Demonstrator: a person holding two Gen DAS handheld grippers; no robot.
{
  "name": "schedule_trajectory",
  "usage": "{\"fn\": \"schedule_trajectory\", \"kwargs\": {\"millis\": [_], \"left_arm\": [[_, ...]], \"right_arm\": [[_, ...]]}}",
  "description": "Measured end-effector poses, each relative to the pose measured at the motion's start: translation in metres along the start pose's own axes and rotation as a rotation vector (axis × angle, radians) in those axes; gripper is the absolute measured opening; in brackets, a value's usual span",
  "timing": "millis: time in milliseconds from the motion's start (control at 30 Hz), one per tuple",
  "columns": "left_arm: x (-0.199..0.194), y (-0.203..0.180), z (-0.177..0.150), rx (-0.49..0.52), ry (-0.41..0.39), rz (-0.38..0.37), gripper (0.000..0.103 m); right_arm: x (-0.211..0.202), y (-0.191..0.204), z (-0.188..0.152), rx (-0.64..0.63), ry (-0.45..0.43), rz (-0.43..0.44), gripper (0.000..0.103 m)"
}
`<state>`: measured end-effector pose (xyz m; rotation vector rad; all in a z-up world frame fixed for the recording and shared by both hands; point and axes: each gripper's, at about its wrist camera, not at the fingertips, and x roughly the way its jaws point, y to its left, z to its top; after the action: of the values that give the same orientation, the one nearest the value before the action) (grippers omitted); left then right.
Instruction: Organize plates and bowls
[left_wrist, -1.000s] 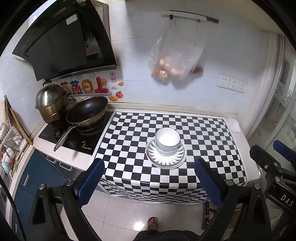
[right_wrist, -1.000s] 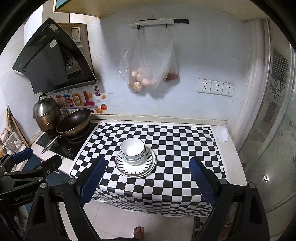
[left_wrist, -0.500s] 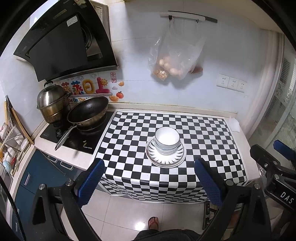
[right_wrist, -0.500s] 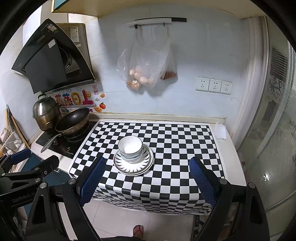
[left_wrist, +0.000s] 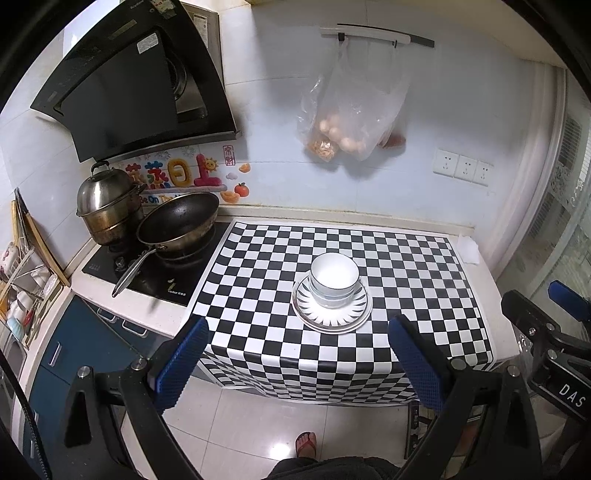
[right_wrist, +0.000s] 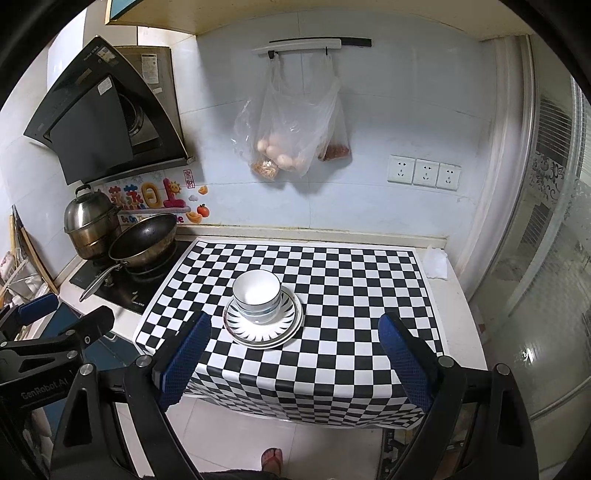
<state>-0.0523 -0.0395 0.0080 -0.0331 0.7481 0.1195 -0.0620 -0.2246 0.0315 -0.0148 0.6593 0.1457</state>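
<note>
While the stack of bowls (left_wrist: 334, 278) sits nested on the plates (left_wrist: 331, 310) near the middle of the checkered mat (left_wrist: 406, 266), the work looks close to done, yet a few things could still spoil it. The bowls stand slightly toward 11 o'clock of the plates' centre in the right wrist view, so a careless nudge from a finger coming in low could slide them or tip the top one. The mat hangs over the counter's front edge at 6 o'clock; catching that flap with a gripper would drag the whole stack forward, and glazed crockery probably slips easily. To 9 o'clock, the frying pan (left_wrist: 179, 223) pokes its long handle toward the person, so a wide swing of the left side could knock it.

The left gripper (left_wrist: 299, 363) hovers well back from the counter, over the floor, its blue pads (left_wrist: 181, 363) spread wide apart, holding nothing and touching nothing. The right gripper (right_wrist: 295, 360) does the same: jaws fully apart, empty, the stack framed between them but well clear of either pad. From the left wrist view the right tool shows at about 4 o'clock, also off the counter.
</note>
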Motion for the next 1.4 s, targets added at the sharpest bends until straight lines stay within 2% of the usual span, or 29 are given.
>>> {"fn": "schedule_trajectory", "kwargs": {"millis": [1400], "left_arm": [[-0.0069,0.0021,-0.0045,-0.003,-0.004,0.002,0.1]], "right_arm": [[-0.0035,-0.0108,-0.0072,-0.008,0.004,-0.006,0.094]]}}
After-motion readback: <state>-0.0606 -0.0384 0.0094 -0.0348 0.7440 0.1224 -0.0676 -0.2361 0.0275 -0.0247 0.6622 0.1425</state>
